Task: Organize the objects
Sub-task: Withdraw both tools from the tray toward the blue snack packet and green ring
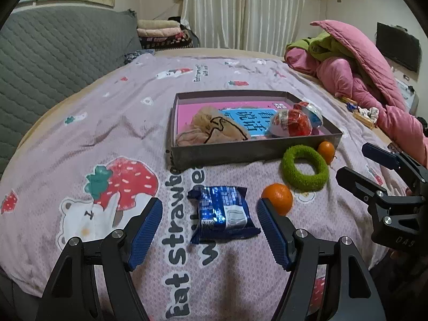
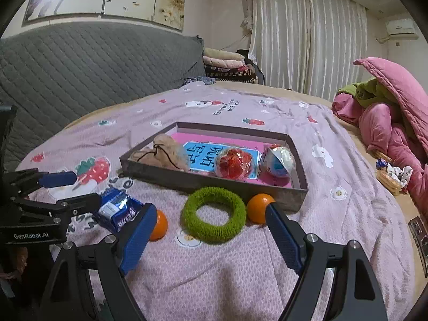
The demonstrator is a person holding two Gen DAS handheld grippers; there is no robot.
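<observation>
Both grippers wide, empty. Left gripper (image 1: 210, 222) straddles blue snack pack (image 1: 223, 214) w/o touching; right gripper (image 2: 211, 226) faces green ring (image 2: 213, 215), w/ an orange (image 2: 160, 226) & second orange (image 2: 258, 207) beside it. Beyond, grey tray (image 2: 299, 196) holds beige pouch (image 2: 163, 153) & 2 wrapped eggs.

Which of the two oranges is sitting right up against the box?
The farther orange, tucked against the gray box's near wall beside the green fuzzy ring. The other orange lies out on the blanket near the blue snack packet.
</observation>
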